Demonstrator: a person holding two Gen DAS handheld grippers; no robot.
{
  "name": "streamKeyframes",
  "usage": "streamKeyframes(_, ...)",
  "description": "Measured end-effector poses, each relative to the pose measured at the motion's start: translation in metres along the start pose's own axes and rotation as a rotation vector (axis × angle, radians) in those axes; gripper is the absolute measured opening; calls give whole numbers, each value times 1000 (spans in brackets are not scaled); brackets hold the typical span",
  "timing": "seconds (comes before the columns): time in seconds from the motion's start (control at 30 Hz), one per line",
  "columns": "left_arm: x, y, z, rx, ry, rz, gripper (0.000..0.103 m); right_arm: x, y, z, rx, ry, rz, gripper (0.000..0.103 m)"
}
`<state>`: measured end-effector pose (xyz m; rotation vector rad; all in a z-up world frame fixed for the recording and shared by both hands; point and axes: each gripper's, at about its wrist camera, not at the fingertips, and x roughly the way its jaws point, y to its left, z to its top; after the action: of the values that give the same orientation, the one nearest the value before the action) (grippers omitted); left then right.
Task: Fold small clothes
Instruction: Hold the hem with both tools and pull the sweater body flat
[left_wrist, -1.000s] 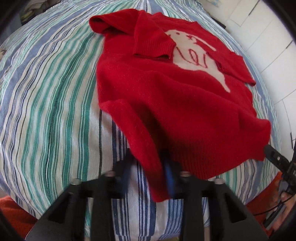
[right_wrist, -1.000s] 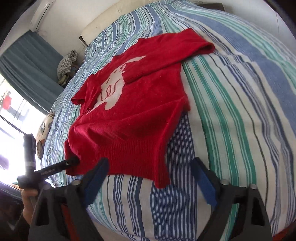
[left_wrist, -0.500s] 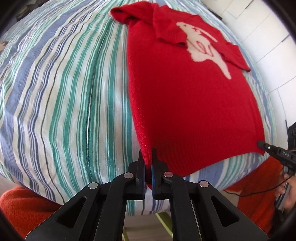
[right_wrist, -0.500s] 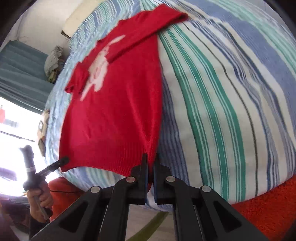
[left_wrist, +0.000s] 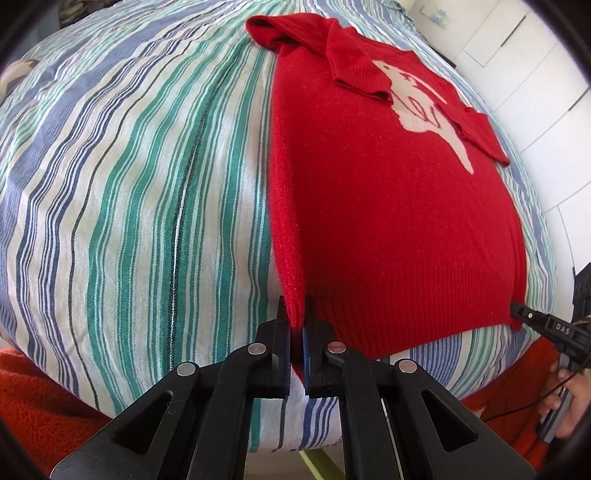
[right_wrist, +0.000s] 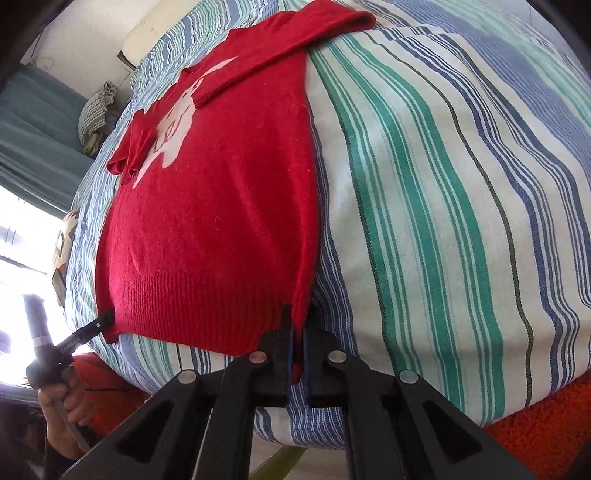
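A red sweater (left_wrist: 388, 221) lies flat on a striped bed sheet (left_wrist: 147, 184), both sleeves folded in over its pale chest picture. The left gripper (left_wrist: 296, 325) is clamped on one bottom corner of the hem, and the right gripper (right_wrist: 298, 332) pinches the other corner, at the bed's near edge.

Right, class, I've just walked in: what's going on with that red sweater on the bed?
A person is folding a red sweater laid flat on a striped bedspread, both sleeves already folded in over the chest. Each hand holds a gripper. The left gripper is shut on one bottom hem corner, and the right gripper is shut on the other. The hem is pinched at both ends near the bed's edge, probably ready to be lifted and folded up.
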<state>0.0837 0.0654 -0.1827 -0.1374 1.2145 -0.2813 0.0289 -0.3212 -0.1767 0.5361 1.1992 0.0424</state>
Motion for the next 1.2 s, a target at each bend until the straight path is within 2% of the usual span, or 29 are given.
streamKeyframes(0.23, -2, 1, -4, -1, -13, -3, 4, -2, -3, -2, 1, -11, 2, 2)
streamKeyframes(0.53, -1, -4, -4, 26, -29, 30, 5, -4, -5, -2, 6, -18, 7, 2)
streamKeyframes(1.2, -1, -4, -4, 28, -35, 31, 6, -5, -4, -2, 9, -19, 8, 2)
